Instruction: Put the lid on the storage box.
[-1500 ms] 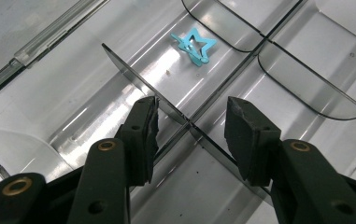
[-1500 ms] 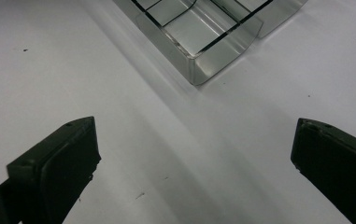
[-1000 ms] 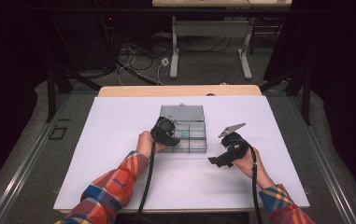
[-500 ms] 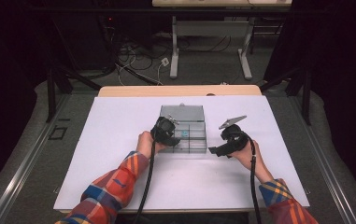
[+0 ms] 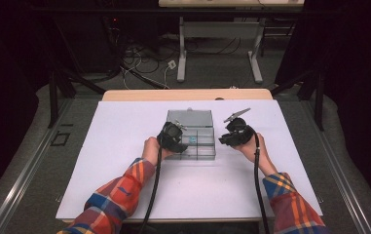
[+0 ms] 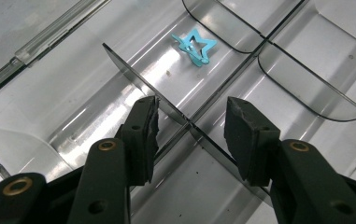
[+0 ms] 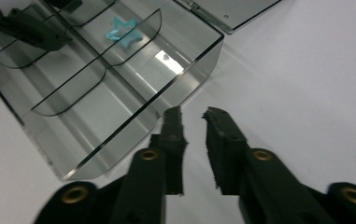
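Left gripper (image 6: 189, 126) jaws apart, straddling organizer box (image 5: 191, 146) divider (image 6: 133, 79); blue star clip (image 6: 195, 45) beyond. Right gripper (image 7: 192, 116) slightly open, empty, beside box.

1 clear divided box (image 5: 193, 136) w/ open lid, 1 blue star clip (image 6: 195, 45) inside, 2 grippers, 1 white counter (image 5: 124, 146).

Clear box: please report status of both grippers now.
Left gripper open, jaws astride a divider in clear box. Right gripper open beside box. Blue star clip lies loose inside.
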`<state>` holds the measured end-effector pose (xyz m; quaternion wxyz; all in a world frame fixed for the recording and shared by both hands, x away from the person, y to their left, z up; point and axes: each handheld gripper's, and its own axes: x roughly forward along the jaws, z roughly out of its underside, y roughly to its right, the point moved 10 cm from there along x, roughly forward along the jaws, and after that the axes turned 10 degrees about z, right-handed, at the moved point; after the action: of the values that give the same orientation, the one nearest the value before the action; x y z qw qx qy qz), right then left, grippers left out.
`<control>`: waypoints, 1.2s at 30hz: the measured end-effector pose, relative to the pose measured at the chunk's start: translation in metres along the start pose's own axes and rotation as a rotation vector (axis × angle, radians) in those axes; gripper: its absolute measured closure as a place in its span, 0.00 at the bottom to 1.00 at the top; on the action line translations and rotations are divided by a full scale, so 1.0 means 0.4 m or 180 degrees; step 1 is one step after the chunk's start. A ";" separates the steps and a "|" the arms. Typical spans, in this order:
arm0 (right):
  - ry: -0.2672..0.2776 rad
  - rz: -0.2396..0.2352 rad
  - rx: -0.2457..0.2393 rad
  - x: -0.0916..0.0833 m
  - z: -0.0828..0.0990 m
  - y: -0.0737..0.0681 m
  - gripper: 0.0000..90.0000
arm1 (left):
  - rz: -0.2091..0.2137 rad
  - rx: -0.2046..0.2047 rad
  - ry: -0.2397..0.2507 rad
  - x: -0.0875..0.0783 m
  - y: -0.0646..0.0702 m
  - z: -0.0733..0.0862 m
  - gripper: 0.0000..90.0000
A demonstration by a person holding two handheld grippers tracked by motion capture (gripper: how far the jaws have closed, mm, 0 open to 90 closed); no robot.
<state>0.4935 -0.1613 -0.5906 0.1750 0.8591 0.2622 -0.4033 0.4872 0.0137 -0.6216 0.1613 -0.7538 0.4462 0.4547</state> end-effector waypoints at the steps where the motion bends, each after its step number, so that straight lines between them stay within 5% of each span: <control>1: -0.0013 0.0008 -0.0014 0.004 -0.005 0.003 0.92 | -0.0003 0.0003 0.0001 0.000 0.000 0.000 0.61; 10: 0.0005 0.0114 0.0181 0.049 -0.069 0.048 1.00 | -0.0001 -0.0012 0.0012 0.001 0.001 -0.001 0.61; 12: -0.0155 0.0157 0.0188 0.058 -0.073 0.057 1.00 | 0.0003 -0.0011 0.0008 0.002 0.001 -0.001 0.61; 15: -0.0110 0.0148 0.0251 0.090 -0.093 0.062 1.00 | 0.0001 0.0001 -0.0003 0.001 0.000 0.000 0.61; 16: -0.0302 0.0175 0.0185 0.091 -0.087 0.067 1.00 | -0.0001 0.0001 -0.0001 0.001 0.000 0.000 0.61; 17: -0.0032 0.0165 0.0235 0.118 -0.105 0.065 1.00 | 0.0001 0.0002 -0.0002 0.001 0.000 0.000 0.61; 20: -0.0286 0.0190 0.0214 0.133 -0.100 0.068 1.00 | 0.0001 -0.0009 0.0009 0.001 0.000 -0.001 0.61; 29: -0.0382 0.0217 0.0290 0.203 -0.108 0.081 1.00 | 0.0004 -0.0013 0.0009 0.002 0.001 -0.001 0.61; 30: -0.0407 0.0222 0.0396 0.205 -0.109 0.078 1.00 | 0.0003 -0.0009 0.0007 0.002 0.000 -0.001 0.61; 31: -0.0323 0.0205 0.0355 0.213 -0.114 0.084 1.00 | 0.0012 -0.0017 0.0007 0.002 0.001 -0.001 0.61; 36: -0.0396 0.0176 0.0464 0.211 -0.112 0.085 1.00 | 0.0013 -0.0016 0.0003 0.002 0.001 -0.001 0.60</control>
<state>0.5860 -0.1395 -0.6263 0.1390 0.8497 0.1970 -0.4689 0.4874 0.0127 -0.6220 0.1583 -0.7535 0.4467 0.4557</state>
